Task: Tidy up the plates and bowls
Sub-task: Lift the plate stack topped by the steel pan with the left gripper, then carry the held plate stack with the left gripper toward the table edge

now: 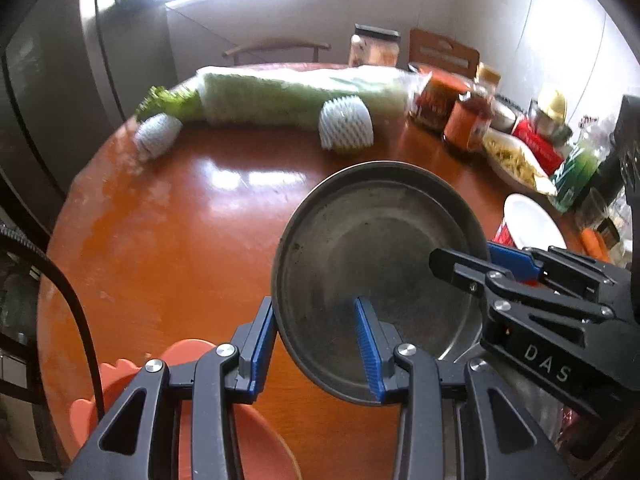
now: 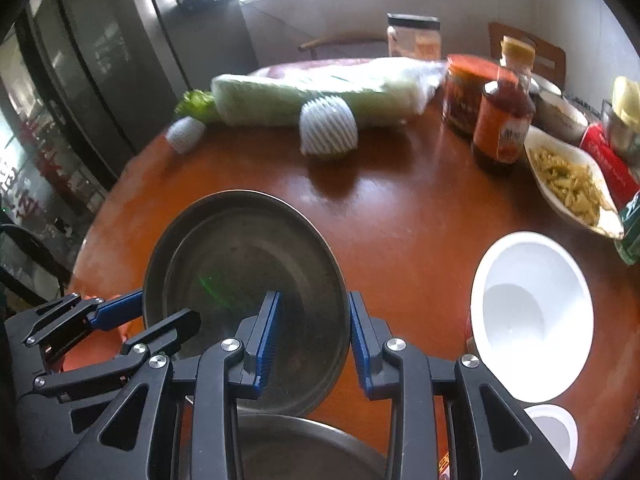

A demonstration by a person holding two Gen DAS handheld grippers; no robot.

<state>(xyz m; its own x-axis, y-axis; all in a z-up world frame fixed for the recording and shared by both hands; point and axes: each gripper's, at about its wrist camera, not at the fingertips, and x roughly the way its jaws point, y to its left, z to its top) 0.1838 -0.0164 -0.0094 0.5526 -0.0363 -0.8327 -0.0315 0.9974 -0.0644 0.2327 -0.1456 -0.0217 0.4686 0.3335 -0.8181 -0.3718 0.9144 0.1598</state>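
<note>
A round grey metal plate [image 1: 360, 240] [image 2: 240, 264] hangs tilted just above the red-brown round table [image 1: 180, 240], held from both sides. My left gripper [image 1: 316, 344] is shut on its left rim, one blue pad outside and one inside the dish. On the opposite rim my right gripper [image 2: 314, 340] is shut the same way. Each gripper also shows in the other's view, the left gripper [image 2: 166, 310] at the left and the right gripper [image 1: 464, 256] at the right. A second metal plate [image 2: 300, 440] lies directly below. A white bowl [image 2: 532, 312] [image 1: 532, 224] stands to the right.
An orange bowl [image 1: 256, 440] sits at the table's near left edge and a small white cup [image 2: 556, 432] near right. At the back lie a wrapped cabbage [image 1: 300, 96] and two foam-netted fruits [image 1: 346, 124]. Sauce jars [image 2: 500, 120] and a dish of food [image 2: 568, 180] crowd the right.
</note>
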